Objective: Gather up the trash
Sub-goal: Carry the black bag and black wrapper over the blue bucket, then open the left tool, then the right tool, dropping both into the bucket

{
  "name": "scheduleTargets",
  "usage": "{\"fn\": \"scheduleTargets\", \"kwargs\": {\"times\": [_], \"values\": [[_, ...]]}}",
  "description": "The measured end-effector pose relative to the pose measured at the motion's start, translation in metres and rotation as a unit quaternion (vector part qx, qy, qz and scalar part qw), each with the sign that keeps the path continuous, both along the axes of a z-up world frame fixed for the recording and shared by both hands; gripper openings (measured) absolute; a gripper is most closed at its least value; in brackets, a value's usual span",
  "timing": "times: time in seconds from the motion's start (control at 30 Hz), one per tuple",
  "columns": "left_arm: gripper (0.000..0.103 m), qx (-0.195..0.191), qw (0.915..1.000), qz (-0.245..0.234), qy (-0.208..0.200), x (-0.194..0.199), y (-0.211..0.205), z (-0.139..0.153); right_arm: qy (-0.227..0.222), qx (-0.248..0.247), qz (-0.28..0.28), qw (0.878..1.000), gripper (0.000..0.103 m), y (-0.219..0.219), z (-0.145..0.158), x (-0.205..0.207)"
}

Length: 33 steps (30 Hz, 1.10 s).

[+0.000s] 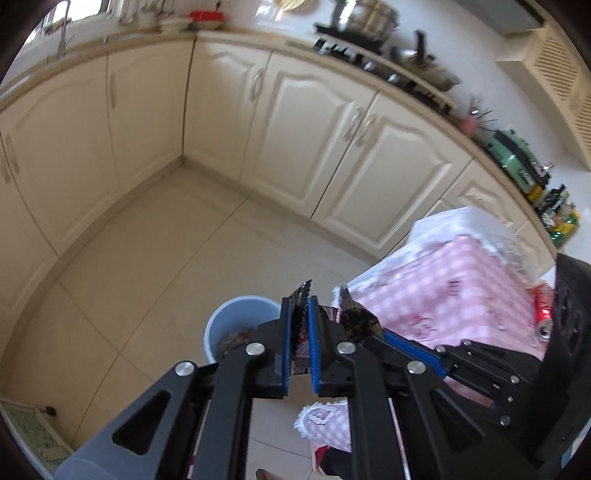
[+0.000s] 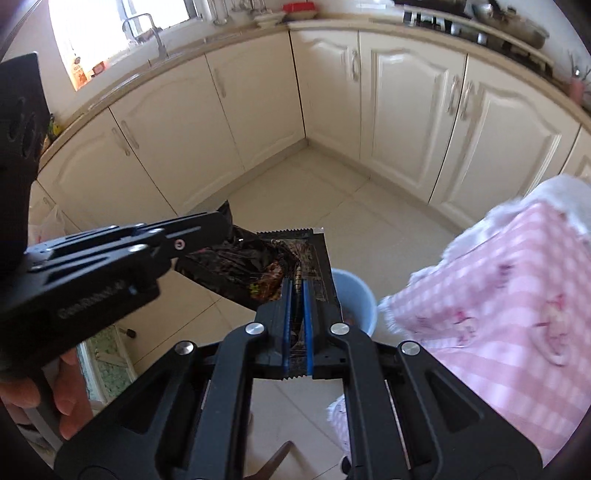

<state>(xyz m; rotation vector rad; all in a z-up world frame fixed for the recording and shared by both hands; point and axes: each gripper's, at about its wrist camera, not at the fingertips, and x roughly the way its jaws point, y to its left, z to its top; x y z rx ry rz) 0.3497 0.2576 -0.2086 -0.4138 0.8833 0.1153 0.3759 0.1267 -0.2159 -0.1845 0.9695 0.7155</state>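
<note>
Our right hand-held gripper (image 2: pixel 297 291) and left hand-held gripper (image 1: pixel 299 314) are each clamped on a dark wrapper (image 2: pixel 310 254) above the blue bin (image 2: pixel 356 299) (partly hidden); releasing off-centre, we risk littering the floor (image 2: pixel 321 192).

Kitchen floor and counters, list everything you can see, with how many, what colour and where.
Wrapper: one, dark and crumpled, clamped at both ends, above the bin.
Bin: one, pale blue, on the floor beside the table, scraps inside.
Tablecloth: one, pink and white check, over the table at the right.
Can: one, red, lying on the tablecloth.
Cabinets: a cream row round the corner, under the counter.
Tap: one, silver, by the window.
Stove: one, black, on the counter, pots on it.
Floor: beige tiles.
Left tongs: black, blue pads, shut on the wrapper.
Right tongs: black, blue pads, shut on the wrapper.
Hand: one, holding the left tongs.
</note>
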Motion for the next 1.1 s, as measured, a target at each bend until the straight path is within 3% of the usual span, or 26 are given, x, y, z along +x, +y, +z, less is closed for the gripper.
{"fn": "scheduleTargets", "kwargs": {"times": [0.27,0.47,0.5,0.53,0.67,1.1], "values": [[0.008,-0.004,0.9987,0.003,0.051,0.048,0.010,-0.059,0.025,-0.026,-0.022,0.999,0.006,0.009,-0.041,0.026],[0.010,-0.022,0.9976,0.006,0.066,0.073,0.015,-0.083,0.025,-0.040,-0.027,0.999,0.006,0.010,-0.056,0.036],[0.017,-0.030,0.9970,0.005,0.070,0.075,0.016,-0.087,0.025,-0.041,-0.028,0.998,0.006,0.009,-0.058,0.037],[0.031,-0.033,0.9965,0.006,0.076,0.076,0.015,-0.089,0.027,-0.041,-0.028,0.998,0.006,0.009,-0.060,0.038],[0.049,-0.018,0.9970,0.029,0.069,0.070,0.021,-0.091,0.033,-0.042,-0.028,0.998,0.006,0.012,-0.066,0.040],[0.051,-0.020,0.9959,0.048,0.073,0.037,0.051,-0.088,0.042,-0.043,-0.025,0.998,0.006,0.025,-0.076,0.047]]}}
